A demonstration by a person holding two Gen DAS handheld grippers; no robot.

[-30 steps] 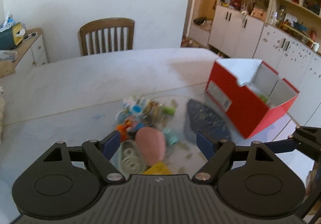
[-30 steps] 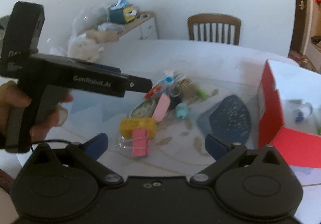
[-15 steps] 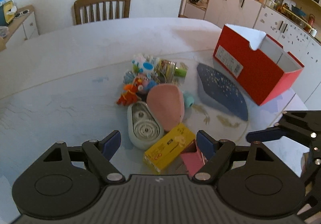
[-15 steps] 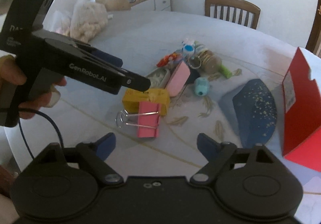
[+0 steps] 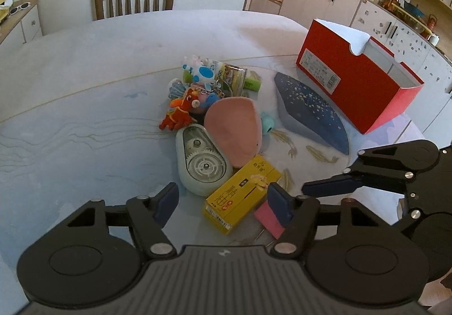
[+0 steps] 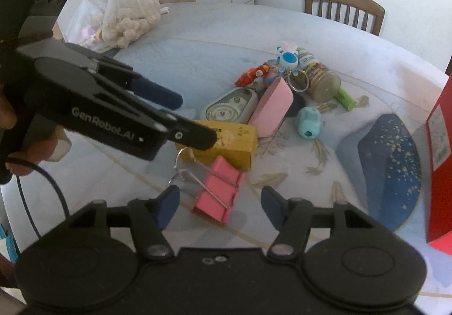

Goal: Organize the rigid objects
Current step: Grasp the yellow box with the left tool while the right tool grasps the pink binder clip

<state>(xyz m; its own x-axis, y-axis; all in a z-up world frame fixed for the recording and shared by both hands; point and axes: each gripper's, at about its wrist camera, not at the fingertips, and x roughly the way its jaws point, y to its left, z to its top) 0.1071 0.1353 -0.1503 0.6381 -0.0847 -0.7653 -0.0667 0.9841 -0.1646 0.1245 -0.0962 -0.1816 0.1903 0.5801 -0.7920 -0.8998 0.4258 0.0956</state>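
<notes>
Looks like the pick-up stage of the tidy-up, nothing has been grabbed yet. Both tools are angled down at the little heap on the round table. The left gripper has its jaws apart but closing in, with the near end of the yellow box sitting between them, pads not on it as far as I can see. The right gripper is doing the same thing over the pink binder clip, jaws narrowing, the clip between the blue tips but with a gap on both sides. That clip lies just in front of the yellow box, touching it or nearly, hard to say through the fisheye. The rest of the pile (grey tape dispenser, flat pink piece, red toy horse, keyrings, a jar) is bunched up behind. The red box stands open well off to the side past the dark blue speckled tray, which I'd guess is where stuff goes. Next move as I see it: finish closing squarely on clip and box, lift straight up so they don't drag each other, and keep the two tools from bumping since they're working close together.
</notes>
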